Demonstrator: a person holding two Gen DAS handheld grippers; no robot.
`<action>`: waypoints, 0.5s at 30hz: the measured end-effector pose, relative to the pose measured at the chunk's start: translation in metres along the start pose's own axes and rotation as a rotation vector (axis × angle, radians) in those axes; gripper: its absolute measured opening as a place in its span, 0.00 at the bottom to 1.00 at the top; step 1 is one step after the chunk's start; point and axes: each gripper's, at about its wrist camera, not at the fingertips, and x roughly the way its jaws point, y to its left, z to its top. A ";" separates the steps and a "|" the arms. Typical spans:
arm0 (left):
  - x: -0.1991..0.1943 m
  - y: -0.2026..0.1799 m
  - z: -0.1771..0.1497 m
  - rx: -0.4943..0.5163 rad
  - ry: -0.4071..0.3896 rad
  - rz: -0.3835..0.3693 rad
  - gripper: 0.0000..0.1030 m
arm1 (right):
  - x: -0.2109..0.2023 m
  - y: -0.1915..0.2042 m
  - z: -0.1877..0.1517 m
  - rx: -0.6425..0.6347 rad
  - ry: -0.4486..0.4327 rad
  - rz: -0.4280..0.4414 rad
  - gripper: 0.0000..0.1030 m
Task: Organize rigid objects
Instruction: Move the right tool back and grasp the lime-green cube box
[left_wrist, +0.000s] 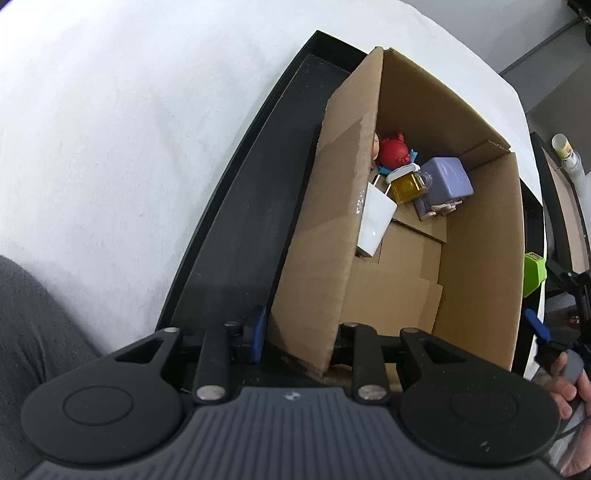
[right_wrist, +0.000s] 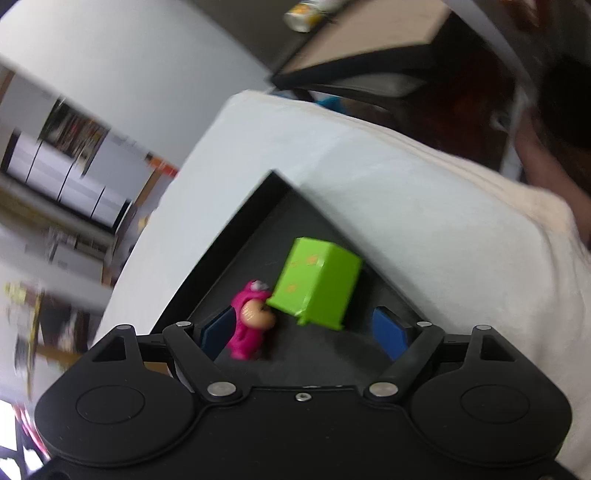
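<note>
Brown cardboard fills the left wrist view: an open cardboard box (left_wrist: 480, 236) stands in a black tray (left_wrist: 236, 229) on a tabletop covered with a white cloth (left_wrist: 110, 129). The left gripper (left_wrist: 295, 343) has its jaws clamped on the near wall of the box, one blue pad outside the wall and the other hidden inside.

At the far end of the box floor lie a white charger plug (left_wrist: 375, 218), a small yellow jar (left_wrist: 406, 186) with a white lid, a red figurine (left_wrist: 394, 150) and a lilac toy block (left_wrist: 445, 181), all crowded together and touching. A hand (left_wrist: 569, 391) shows at the right edge.

In the blurred right wrist view, the right gripper (right_wrist: 306, 336) hangs over a corner of the tray with its jaws spread wide and empty. Between and just beyond the blue pads, a pink figurine (right_wrist: 249, 325) lies on the tray floor, touching a tilted green toy bin (right_wrist: 317, 284).
</note>
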 end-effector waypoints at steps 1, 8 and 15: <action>0.000 -0.001 0.001 0.008 -0.003 0.009 0.26 | 0.003 -0.004 0.001 0.031 -0.003 0.005 0.78; 0.001 0.000 0.005 -0.023 -0.008 0.023 0.25 | 0.018 -0.003 0.006 0.107 -0.037 -0.008 0.79; 0.001 0.000 0.007 -0.055 -0.006 0.025 0.24 | 0.031 0.014 0.011 0.052 -0.033 -0.096 0.71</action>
